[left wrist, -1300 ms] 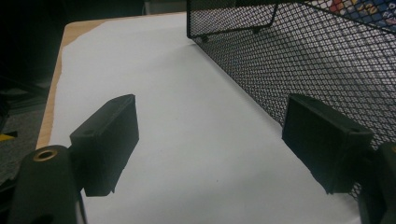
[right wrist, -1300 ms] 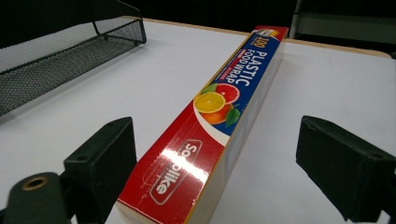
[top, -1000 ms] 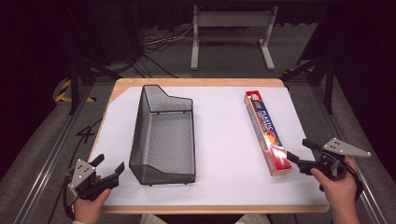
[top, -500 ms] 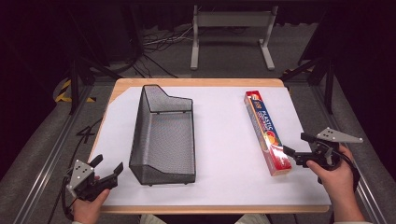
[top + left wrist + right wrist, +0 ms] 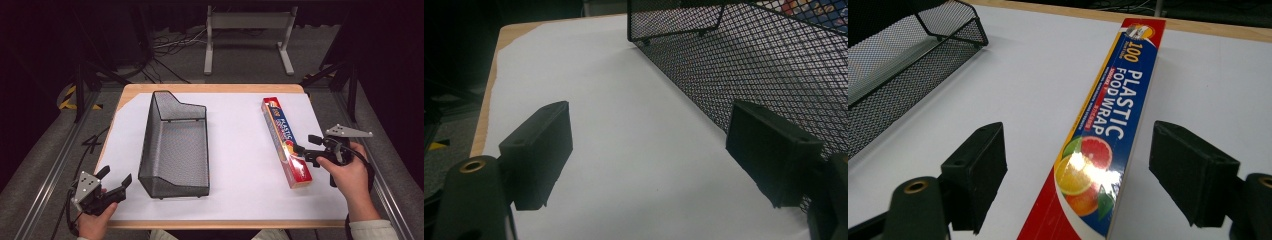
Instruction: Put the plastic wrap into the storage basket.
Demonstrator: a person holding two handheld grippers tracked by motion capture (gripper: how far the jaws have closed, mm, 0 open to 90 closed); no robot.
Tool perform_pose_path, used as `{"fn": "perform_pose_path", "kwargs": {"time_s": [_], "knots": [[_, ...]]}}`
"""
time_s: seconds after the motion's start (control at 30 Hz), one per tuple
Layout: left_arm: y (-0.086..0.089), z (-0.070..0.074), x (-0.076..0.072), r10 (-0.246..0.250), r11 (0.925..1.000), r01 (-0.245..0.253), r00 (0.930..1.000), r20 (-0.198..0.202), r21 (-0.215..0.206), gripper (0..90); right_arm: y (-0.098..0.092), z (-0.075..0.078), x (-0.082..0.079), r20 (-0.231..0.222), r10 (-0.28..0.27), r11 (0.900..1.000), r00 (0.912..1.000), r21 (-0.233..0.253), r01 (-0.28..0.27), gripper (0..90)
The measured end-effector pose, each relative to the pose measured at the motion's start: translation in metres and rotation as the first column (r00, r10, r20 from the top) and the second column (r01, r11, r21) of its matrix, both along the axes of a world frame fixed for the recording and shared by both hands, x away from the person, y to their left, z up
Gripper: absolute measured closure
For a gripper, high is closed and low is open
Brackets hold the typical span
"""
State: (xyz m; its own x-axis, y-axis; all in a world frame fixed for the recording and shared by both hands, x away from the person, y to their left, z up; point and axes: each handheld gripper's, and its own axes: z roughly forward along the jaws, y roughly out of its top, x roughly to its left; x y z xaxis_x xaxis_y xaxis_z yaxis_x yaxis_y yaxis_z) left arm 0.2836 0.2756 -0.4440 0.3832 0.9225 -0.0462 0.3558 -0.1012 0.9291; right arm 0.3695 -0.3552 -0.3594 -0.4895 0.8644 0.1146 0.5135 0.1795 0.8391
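A long red and blue plastic food wrap box [image 5: 286, 140] lies on the white table sheet at the right, running front to back. My right gripper [image 5: 306, 147] is open at the box's near half, and in the right gripper view its jaws straddle the box [image 5: 1100, 135] without touching it. A black wire mesh basket [image 5: 175, 145] stands empty at centre left. My left gripper [image 5: 115, 181] is open at the front left corner of the table, just left of the basket's side wall [image 5: 749, 65], with nothing between its jaws.
The white sheet [image 5: 240, 150] covers a wooden table [image 5: 210, 89] whose edge shows at the back. Metal frame rails [image 5: 55, 165] run along both sides. Cables and a stand [image 5: 247, 30] sit on the floor behind.
My right gripper has moved left and forward, from beside the box's near end to straddling the box. The left gripper has barely shifted.
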Motion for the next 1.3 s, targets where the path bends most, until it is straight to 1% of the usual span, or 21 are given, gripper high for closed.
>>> {"fn": "perform_pose_path", "kwargs": {"time_s": [0.1,0.13,0.2,0.27,0.37,0.47,0.5,0.57,0.67,0.77,0.83,0.87,0.9,1.0,1.1,1.27,1.3], "knots": [[0.000,0.000,0.000,-0.002,1.0000,0.002,1.0000,0.001,0.002,19.6,0.009,0.004,0.012,-0.005,0.000,0.999,1.0000,-0.039,0.000,23.1],[0.000,0.000,0.000,-0.003,1.0000,0.003,1.0000,0.000,0.003,19.6,0.011,0.005,0.014,-0.006,0.002,0.999,1.0000,-0.042,-0.002,23.1],[0.000,0.000,0.000,-0.001,1.0000,0.001,1.0000,0.002,0.002,19.6,0.016,0.007,0.019,0.007,0.010,0.999,0.9999,-0.052,-0.010,23.4],[0.001,0.000,0.000,0.000,1.0000,0.000,1.0000,0.003,0.001,19.6,0.020,0.009,0.025,-0.001,0.017,0.999,0.9998,-0.048,-0.018,23.1],[0.001,0.000,0.000,0.000,1.0000,0.000,1.0000,0.005,0.001,19.6,0.023,0.011,0.029,0.003,0.016,0.998,0.9999,-0.064,-0.016,22.6],[0.001,-0.001,0.000,0.002,1.0000,-0.002,1.0000,0.004,0.000,19.6,0.030,0.012,0.037,-0.012,0.027,0.997,0.9996,-0.078,-0.028,20.3],[0.001,-0.001,0.000,0.000,1.0000,0.000,1.0000,0.003,0.003,19.6,0.032,0.012,0.038,-0.020,0.025,0.996,0.9995,-0.080,-0.026,19.3],[0.001,-0.001,0.000,0.001,1.0000,-0.001,1.0000,0.004,0.003,19.6,0.036,0.013,0.044,-0.033,0.009,0.995,0.9994,-0.096,-0.012,14.6],[0.001,-0.001,0.000,0.000,1.0000,0.000,1.0000,0.005,0.002,19.5,0.041,0.012,0.051,-0.069,-0.014,0.995,0.9975,-0.104,0.006,14.3],[0.001,-0.001,0.000,0.003,1.0000,-0.003,1.0000,0.004,-0.001,19.6,0.045,0.010,0.059,-0.094,-0.020,0.993,0.9953,-0.118,0.009,14.3],[0.002,-0.001,0.000,0.004,1.0000,-0.004,1.0000,0.004,-0.001,19.6,0.047,0.007,0.064,-0.123,-0.032,0.992,0.9919,-0.124,0.017,14.3],[0.002,-0.001,0.000,0.005,1.0000,-0.005,1.0000,0.004,-0.001,19.6,0.048,0.006,0.066,-0.146,-0.056,0.992,0.9878,-0.123,0.038,14.2],[0.002,-0.001,0.000,0.004,1.0000,-0.004,1.0000,0.004,-0.001,19.6,0.049,0.004,0.069,-0.176,-0.089,0.990,0.9803,-0.127,0.067,14.2],[0.002,-0.001,0.000,0.005,1.0000,-0.005,1.0000,0.004,-0.002,19.6,0.049,-0.002,0.077,-0.216,-0.128,0.983,0.9679,-0.155,0.095,14.2],[0.003,-0.001,0.000,0.003,1.0000,-0.003,1.0000,0.003,0.001,19.6,0.049,-0.008,0.084,-0.234,-0.143,0.979,0.9618,-0.179,0.101,13.8],[0.002,-0.001,0.000,0.006,1.0000,-0.006,1.0000,0.003,-0.002,19.6,0.049,-0.021,0.090,-0.263,-0.152,0.976,0.9527,-0.194,0.102,13.4],[0.002,-0.001,0.000,0.006,1.0000,-0.006,1.0000,0.003,-0.002,19.6,0.049,-0.021,0.090,-0.263,-0.152,0.976,0.9527,-0.194,0.102,13.4]]}}
